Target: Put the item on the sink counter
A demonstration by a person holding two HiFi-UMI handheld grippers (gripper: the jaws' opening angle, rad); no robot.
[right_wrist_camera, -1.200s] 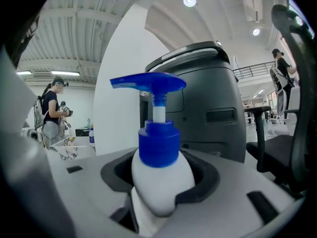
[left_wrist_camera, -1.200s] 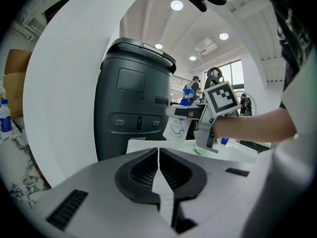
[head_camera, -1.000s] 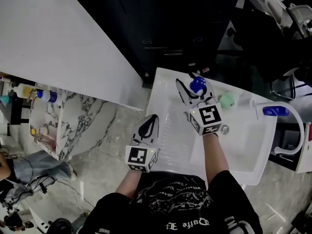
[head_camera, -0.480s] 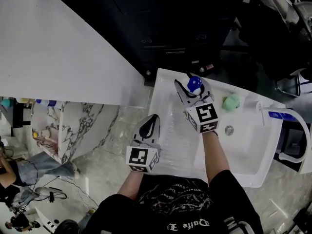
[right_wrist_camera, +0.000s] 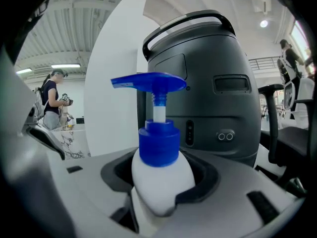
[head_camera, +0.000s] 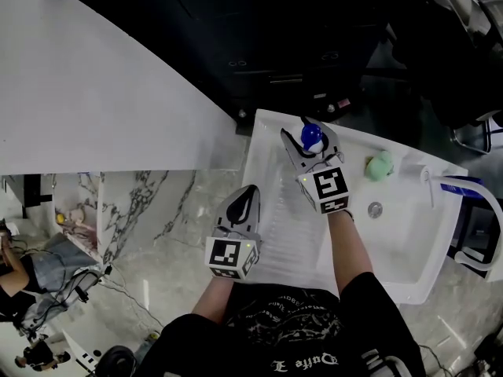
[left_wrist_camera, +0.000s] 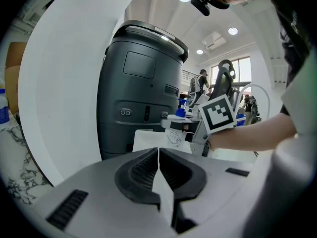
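Note:
A white pump bottle with a blue pump top (head_camera: 312, 136) stands upright between the jaws of my right gripper (head_camera: 313, 151), which is shut on its body. It hangs over the far left part of the white sink counter (head_camera: 267, 144). In the right gripper view the bottle (right_wrist_camera: 159, 175) fills the gap between the pads. My left gripper (head_camera: 247, 195) is shut and holds nothing. It sits near the counter's left front edge. In the left gripper view its jaws (left_wrist_camera: 158, 155) meet, and the right gripper's marker cube (left_wrist_camera: 218, 114) shows ahead.
A green sponge-like item (head_camera: 380, 166) lies on the counter's far rim beside the basin. The basin has a drain (head_camera: 375, 209), and a white faucet (head_camera: 471, 199) arches at the right. A dark grey machine (right_wrist_camera: 198, 83) stands behind the counter. Marble floor lies to the left.
The right gripper with the bottle has drifted slightly left, away from the green item. The left gripper has stayed where it was, still shut.

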